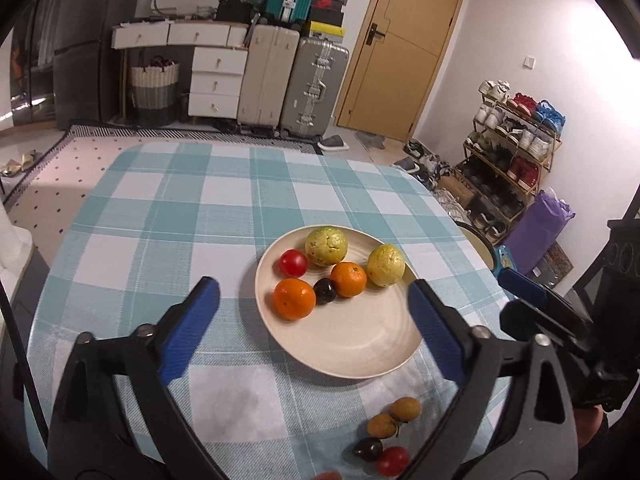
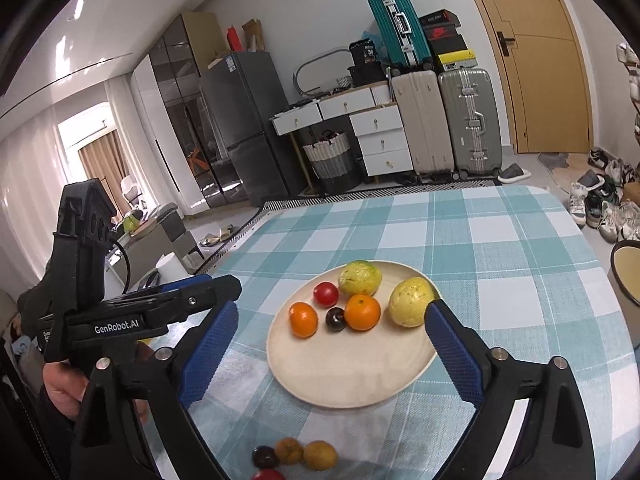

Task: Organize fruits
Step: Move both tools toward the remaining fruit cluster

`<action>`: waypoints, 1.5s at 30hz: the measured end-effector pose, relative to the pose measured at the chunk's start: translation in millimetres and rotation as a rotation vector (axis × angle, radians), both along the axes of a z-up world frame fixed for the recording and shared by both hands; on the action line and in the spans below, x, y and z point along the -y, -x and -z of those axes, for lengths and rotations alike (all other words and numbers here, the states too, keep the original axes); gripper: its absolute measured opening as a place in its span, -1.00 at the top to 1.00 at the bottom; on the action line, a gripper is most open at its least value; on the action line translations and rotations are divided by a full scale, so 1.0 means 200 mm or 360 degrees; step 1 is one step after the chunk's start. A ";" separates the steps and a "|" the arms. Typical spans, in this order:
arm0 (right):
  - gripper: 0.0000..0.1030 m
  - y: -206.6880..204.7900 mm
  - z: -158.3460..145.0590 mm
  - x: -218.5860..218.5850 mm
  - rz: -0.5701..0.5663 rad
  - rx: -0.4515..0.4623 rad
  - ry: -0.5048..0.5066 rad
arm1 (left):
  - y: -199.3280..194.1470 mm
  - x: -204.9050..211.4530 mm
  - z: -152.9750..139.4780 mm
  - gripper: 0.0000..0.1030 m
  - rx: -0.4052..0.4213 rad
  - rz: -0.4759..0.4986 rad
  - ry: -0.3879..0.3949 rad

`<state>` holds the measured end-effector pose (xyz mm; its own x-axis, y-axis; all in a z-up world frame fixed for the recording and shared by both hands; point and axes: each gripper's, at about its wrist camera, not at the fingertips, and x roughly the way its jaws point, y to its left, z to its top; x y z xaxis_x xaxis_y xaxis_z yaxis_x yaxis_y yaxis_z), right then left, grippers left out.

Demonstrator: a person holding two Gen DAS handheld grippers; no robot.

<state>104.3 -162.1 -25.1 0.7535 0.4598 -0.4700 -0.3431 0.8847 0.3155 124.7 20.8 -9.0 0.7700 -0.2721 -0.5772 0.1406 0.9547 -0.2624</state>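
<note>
Both grippers wide open, empty

The left gripper point(image 1: 314, 312) points forward and downward, its blue fingers point(image 1: 192, 328) spread far apart with nothing between them. The right gripper point(image 2: 330, 344) is angled the same way, its fingers point(image 2: 210, 352) equally wide, gripping nothing. A hand point(image 2: 60, 388) holds the left gripper's handle.

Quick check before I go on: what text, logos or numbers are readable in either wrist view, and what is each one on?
"GenRobot.AI": white lettering on the black body of the left gripper, seen in the right wrist view.
Black bag on the dresser: white print, too blurred to read.
Stacked shoe boxes beside the teal suitcase: logos too small to read.
Fridge: sticker near the top, unreadable.
Nothing else is readable.
</note>
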 end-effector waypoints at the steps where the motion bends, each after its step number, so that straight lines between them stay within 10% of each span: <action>1: -0.91 0.02 0.00 0.00 -0.0001 0.0006 -0.0001 | 0.03 0.00 -0.01 -0.97 0.0030 -0.0014 -0.0006; 18: -0.99 0.25 0.01 0.00 0.0036 0.0039 0.0030 | 0.29 0.02 0.07 -0.97 -0.0011 -0.0013 -0.0041; 45: -1.00 0.40 0.25 0.03 0.0154 -0.0287 0.0178 | 0.45 0.16 0.41 -0.97 -0.0354 0.0098 0.0001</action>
<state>24.4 -168.7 -75.0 0.6910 0.3270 -0.6447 -0.2017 0.9436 0.2624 34.7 -10.5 -90.6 0.6058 -0.3149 -0.7306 0.1370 0.9459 -0.2941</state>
